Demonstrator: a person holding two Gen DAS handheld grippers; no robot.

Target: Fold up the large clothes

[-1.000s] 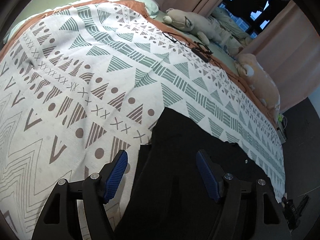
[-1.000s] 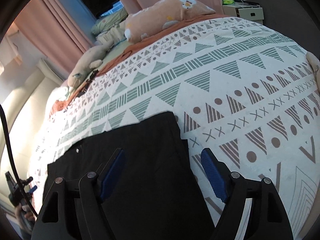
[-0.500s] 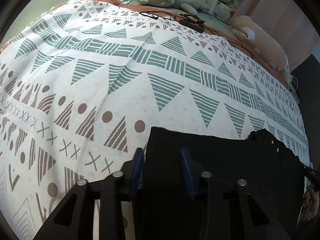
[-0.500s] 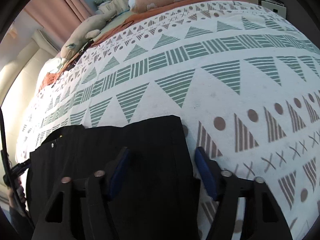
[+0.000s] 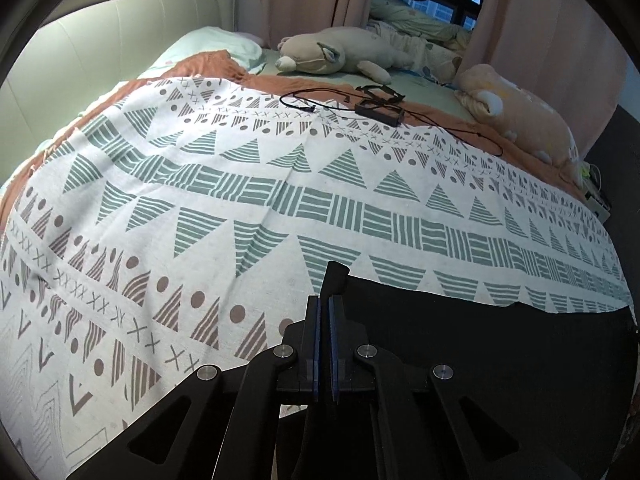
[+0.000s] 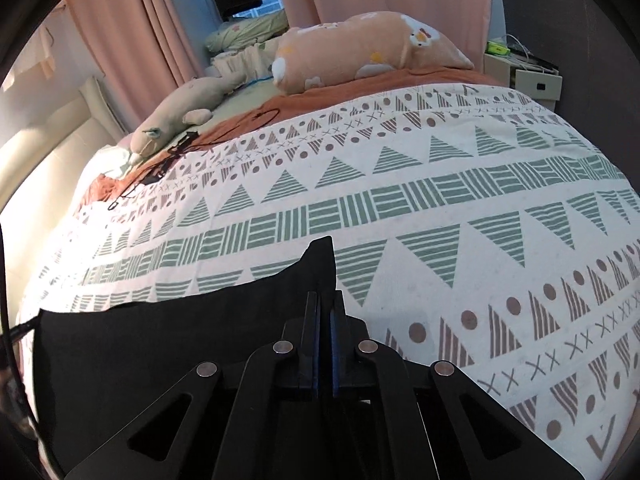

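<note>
Two wrist cameras are looking out over a bed covered by a white cotton blanket printed with green striped triangles and brown dots and crosses (image 5: pixel 248 184). A large black cloth garment (image 5: pixel 500 360) is lying on the near side of this blanket, spreading across the lower part of both views.

In the left wrist view, the left gripper (image 5: pixel 324 308) is pressing its two blue-padded fingers together on a corner of the black garment. That corner is sticking up as a narrow peak just above the fingertips, while the rest of the cloth is stretching away to the right.

In the right wrist view, the right gripper (image 6: pixel 325 304) is likewise pinching the garment (image 6: pixel 168 352) with its fingers pressed tight. A pointed black peak is rising above the tips, and the cloth is trailing off to the left.

Farther back on the bed, a long beige plush animal (image 5: pixel 332 54) is lying near a pale green pillow (image 5: pixel 212 42). A peach plush toy with white patches (image 6: pixel 360 50) is resting at the far edge. A black cable with a small black box (image 5: pixel 378 112) is sitting on the rust-orange sheet (image 5: pixel 208 66) beyond the blanket. Pink curtains (image 6: pixel 140 40) are hanging behind the bed.
</note>
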